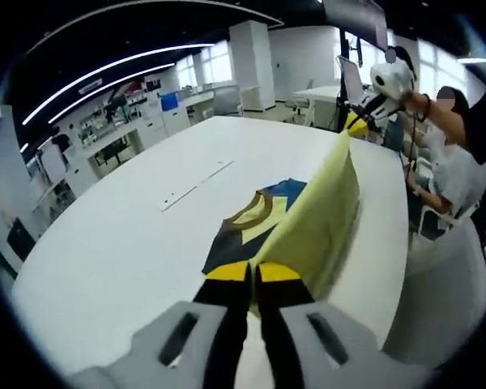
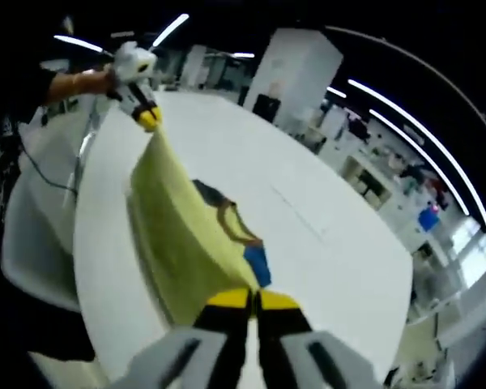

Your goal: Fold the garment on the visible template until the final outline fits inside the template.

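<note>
A pale yellow garment (image 1: pixel 316 219) is lifted off the white table (image 1: pixel 121 243), stretched taut between the two grippers. Its lower part, navy with a brown collar (image 1: pixel 255 212) and a blue patch, still lies on the table. My left gripper (image 1: pixel 253 271) is shut on the near edge of the yellow cloth. The right gripper (image 1: pixel 363 120) grips the far corner, held high by a person's hand. In the right gripper view, my right gripper (image 2: pixel 253 298) is shut on the garment (image 2: pixel 174 227), and the left gripper (image 2: pixel 146 113) pinches the other corner.
Thin marks (image 1: pixel 198 185) lie on the table beyond the garment. A person (image 1: pixel 462 138) stands at the table's right edge, with a grey chair (image 2: pixel 32 235) close by. Desks, chairs and a white pillar (image 2: pixel 296 69) stand further back.
</note>
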Available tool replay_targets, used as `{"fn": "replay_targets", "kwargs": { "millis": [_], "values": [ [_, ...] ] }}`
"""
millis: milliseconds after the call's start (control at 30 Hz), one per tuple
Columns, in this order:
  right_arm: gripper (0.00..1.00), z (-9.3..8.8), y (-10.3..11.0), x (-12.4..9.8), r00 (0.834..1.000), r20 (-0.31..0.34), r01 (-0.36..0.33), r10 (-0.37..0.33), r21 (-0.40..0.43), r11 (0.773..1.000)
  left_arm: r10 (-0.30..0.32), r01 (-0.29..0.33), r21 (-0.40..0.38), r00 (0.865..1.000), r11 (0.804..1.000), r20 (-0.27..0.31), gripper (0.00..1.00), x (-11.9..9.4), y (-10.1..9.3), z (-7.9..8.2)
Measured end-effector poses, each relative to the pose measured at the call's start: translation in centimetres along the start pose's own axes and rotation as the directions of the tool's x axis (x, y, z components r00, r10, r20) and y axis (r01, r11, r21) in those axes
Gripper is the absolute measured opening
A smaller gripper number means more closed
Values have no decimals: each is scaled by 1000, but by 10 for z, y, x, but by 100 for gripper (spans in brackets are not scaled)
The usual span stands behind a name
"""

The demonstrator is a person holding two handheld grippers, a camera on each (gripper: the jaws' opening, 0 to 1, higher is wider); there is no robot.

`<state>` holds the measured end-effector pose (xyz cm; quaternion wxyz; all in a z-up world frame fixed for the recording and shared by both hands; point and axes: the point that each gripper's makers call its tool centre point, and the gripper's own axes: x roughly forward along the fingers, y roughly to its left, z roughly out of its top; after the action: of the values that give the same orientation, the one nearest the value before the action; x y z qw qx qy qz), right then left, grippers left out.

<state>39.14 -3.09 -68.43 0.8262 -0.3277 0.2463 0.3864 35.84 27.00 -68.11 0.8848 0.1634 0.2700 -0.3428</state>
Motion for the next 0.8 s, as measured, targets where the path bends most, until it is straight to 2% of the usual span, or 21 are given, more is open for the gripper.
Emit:
{"fn": "replay_targets", "kwargs": {
  "millis": [67, 267, 467, 700, 800],
  "values": [
    [0, 1, -10, 8, 1000, -9, 19, -19, -18, 1000, 1, -1, -16, 1000, 1000, 6, 0, 5, 8, 3],
    [0, 2, -23, 26, 998, -39, 43, -45, -44, 998, 1, -1, -14, 1000, 1000, -1, 0, 18, 23, 6],
    [0, -3, -35, 41, 995, -62, 72, -75, -51, 996, 4, -5, -35, 1000, 999, -19, 0, 40, 43, 5],
    [0, -4, -41, 67, 992, -69, 99, -102, -46, 994, 24, -29, -108, 999, 994, -48, 0, 64, 63, -9],
    [0, -8, -44, 78, 991, -76, 111, -113, -35, 993, 23, -31, -145, 998, 989, -59, 0, 69, 64, -15]
  ]
}}
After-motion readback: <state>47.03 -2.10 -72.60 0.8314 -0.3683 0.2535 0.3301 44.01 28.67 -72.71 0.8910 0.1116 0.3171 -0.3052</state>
